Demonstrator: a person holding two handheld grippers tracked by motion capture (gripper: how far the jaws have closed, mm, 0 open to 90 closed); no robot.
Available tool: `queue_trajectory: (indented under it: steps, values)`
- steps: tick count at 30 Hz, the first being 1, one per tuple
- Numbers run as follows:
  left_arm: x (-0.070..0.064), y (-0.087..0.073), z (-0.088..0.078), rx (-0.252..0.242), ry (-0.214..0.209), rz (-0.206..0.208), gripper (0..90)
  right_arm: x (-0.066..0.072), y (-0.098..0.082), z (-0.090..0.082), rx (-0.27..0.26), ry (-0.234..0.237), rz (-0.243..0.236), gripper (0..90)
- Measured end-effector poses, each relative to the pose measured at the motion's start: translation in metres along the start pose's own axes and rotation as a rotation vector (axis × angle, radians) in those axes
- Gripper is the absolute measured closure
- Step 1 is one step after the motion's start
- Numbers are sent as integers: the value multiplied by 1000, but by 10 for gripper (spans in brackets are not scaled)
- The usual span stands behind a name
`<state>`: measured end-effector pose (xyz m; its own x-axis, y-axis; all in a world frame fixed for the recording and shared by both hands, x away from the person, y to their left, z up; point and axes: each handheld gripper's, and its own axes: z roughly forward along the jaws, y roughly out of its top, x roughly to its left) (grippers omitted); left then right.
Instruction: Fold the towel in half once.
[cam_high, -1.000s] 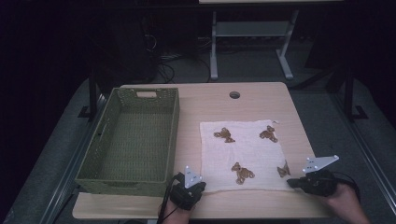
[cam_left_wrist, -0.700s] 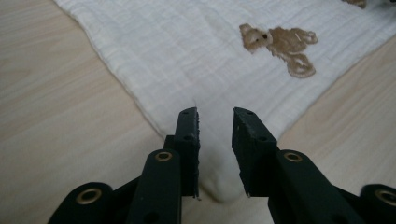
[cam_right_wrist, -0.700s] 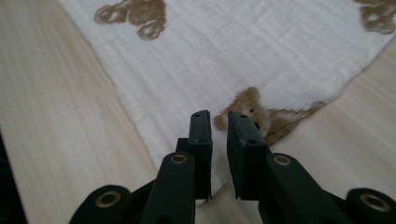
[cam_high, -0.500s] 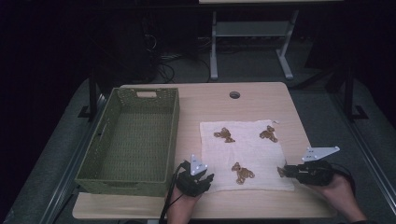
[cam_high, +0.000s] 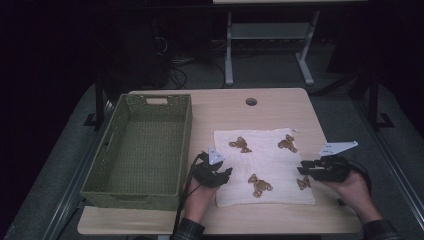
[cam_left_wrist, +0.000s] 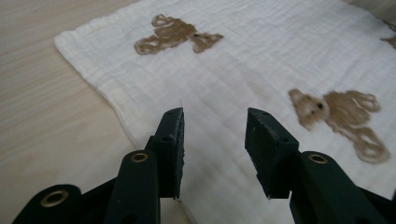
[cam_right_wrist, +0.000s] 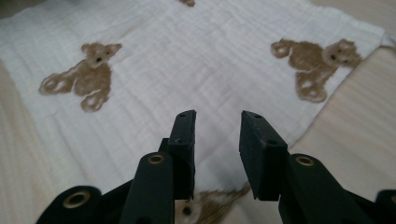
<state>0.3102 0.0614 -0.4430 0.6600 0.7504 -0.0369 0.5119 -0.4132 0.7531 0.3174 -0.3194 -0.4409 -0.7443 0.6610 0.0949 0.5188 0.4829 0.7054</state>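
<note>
While both hands hover low over the near part of the wooden table (cam_high: 225, 105), the white cloth (cam_high: 265, 165) with brown teddy bears printed on it lies flat just right of the green woven basket (cam_high: 145, 145), apart from it. Seen from above, the left gripper (cam_high: 225, 174) sits at the cloth's near left edge, between cloth and basket, pointing across the fabric. Its own view shows the left gripper (cam_left_wrist: 215, 135) with its jaws spread and only air between them; they have just been opening. The cloth spreads below and beyond the jaws, its hem running past the left jaw, and no pad presses on it. One teddy bear (cam_left_wrist: 341, 119) lies on the cloth just beyond the right jaw.

At the cloth's near right edge, the right gripper (cam_high: 304, 169) points inward over the fabric. In its own view the right gripper (cam_right_wrist: 217, 140) also has its jaws parted, having just been opening, with nothing pinched. The cloth lies beneath and ahead of them, and a bear (cam_right_wrist: 81, 77) sits further up the cloth on the left.
</note>
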Motion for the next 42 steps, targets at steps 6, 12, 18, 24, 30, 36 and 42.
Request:
queue_trajectory:
  steps: [6,12,18,24,30,36,42]
  values:
    - [14,16,13,0,37,6,568,-12,13,7,-22,-9,-11,656]
    - [30,31,27,-2,76,-3,573,-24,27,15,-23,-20,-13,655]
    - [49,43,45,12,131,-12,588,-35,39,23,-23,-29,-29,653]
    - [72,50,64,22,203,-42,606,-48,49,30,-25,-40,-32,649]
    - [87,54,81,52,254,-68,623,-65,59,37,-35,-68,-15,657]
    - [95,55,90,75,271,-85,628,-86,65,52,-48,-118,26,685]
    - [98,52,94,86,265,-95,638,-110,67,70,-37,-138,96,684]
